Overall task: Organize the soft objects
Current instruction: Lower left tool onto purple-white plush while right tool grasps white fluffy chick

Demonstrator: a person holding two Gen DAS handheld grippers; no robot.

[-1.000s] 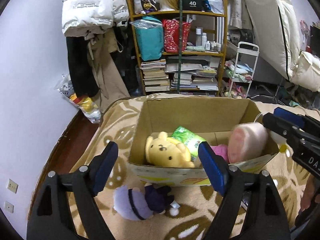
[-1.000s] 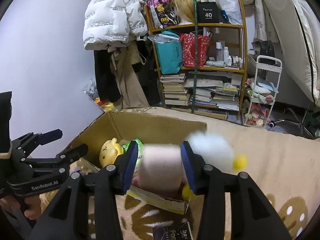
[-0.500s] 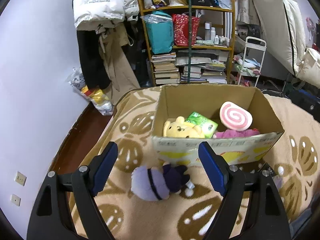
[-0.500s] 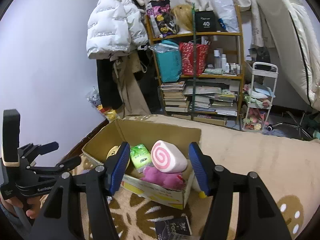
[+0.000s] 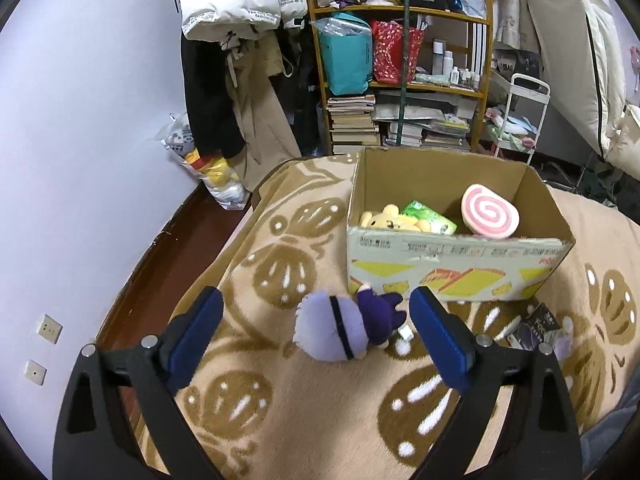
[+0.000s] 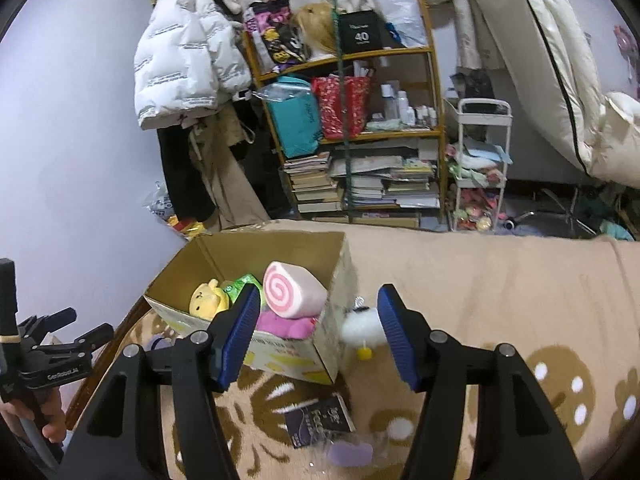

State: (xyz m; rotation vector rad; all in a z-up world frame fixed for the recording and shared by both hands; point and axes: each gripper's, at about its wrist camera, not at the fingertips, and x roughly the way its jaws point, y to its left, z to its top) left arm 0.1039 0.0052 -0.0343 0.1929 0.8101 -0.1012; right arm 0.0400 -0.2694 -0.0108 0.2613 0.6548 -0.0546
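A cardboard box (image 5: 456, 268) stands on a beige patterned blanket (image 5: 280, 420). Inside lie a pink swirl roll cushion (image 5: 490, 211), a yellow bear plush (image 5: 390, 220), a green packet (image 5: 430, 218) and a pink plush (image 6: 286, 326). A purple-haired doll plush (image 5: 344, 328) lies on the blanket in front of the box, between the open jaws of my left gripper (image 5: 316, 338). My right gripper (image 6: 314, 338) is open and empty, pulled back from the box (image 6: 280, 344). A white fluffy plush (image 6: 362, 328) lies beside the box's right wall.
A dark booklet (image 6: 320, 420) and a small lilac item (image 6: 350, 452) lie on the blanket near the box. A cluttered bookshelf (image 5: 400, 80), hanging coats (image 5: 228, 40), a white cart (image 5: 516, 120) and a mattress (image 5: 580, 40) stand beyond. The wooden bed edge (image 5: 160, 248) runs at left.
My right gripper opened, left the pink swirl cushion in the box and drew back. My left gripper pulled back and now frames the purple doll plush.
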